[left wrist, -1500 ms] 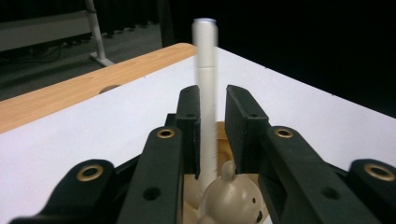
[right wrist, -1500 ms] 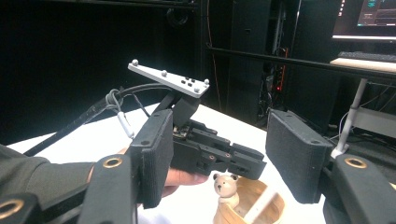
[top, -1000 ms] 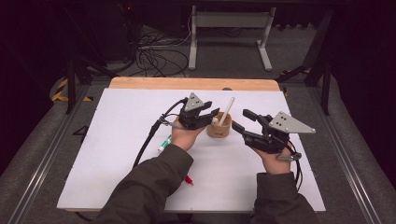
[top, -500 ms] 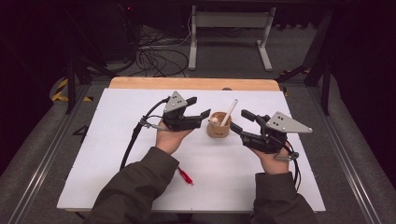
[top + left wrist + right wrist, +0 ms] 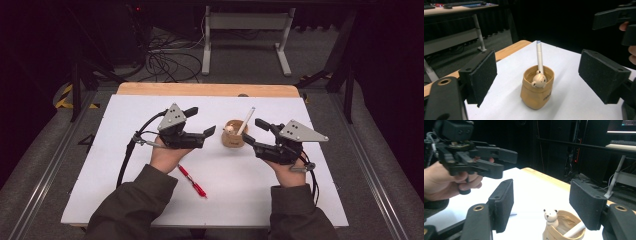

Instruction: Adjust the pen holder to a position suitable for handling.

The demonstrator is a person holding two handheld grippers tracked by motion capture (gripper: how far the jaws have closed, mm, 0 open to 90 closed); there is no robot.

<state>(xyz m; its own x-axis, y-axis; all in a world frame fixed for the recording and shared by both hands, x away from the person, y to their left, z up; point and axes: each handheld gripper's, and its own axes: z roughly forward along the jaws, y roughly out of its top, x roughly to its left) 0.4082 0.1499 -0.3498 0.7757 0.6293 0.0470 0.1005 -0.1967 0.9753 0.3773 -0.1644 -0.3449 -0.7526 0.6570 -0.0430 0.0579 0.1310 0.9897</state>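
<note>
From where I stand, a small tan cup [image 5: 233, 135] sits near the middle of the white table top [image 5: 150, 200], and a white pen [image 5: 246, 121] leans out of it, its top tipped toward one o'clock. A little bear figure [image 5: 538, 79] peeks over the cup's rim; in the left gripper view the pen rises just behind the bear, and in the right gripper view its barrel lies inside the cup, passing behind that gripper's own jaw.

The left gripper [image 5: 201, 123] is at nine o'clock of the cup, near it but not touching, pointing across toward three o'clock. Its jaws have just been opening and now stand wide, with nothing pressed between the pads; seen along them, the cup and pen sit framed in the gap, farther off on the table.

The right gripper [image 5: 255, 132] is at three o'clock of the cup, its tips just beside the rim, aimed toward ten o'clock. Its jaws have also been easing apart and stand open; from its own camera the cup is low between the pads, and the pads press on nothing that I can see. Whether a tip grazes the cup I cannot tell.

A red pen [image 5: 192, 181] lies flat on the table at seven o'clock of the cup, well apart, just beside the left sleeve [image 5: 135, 205]
</note>
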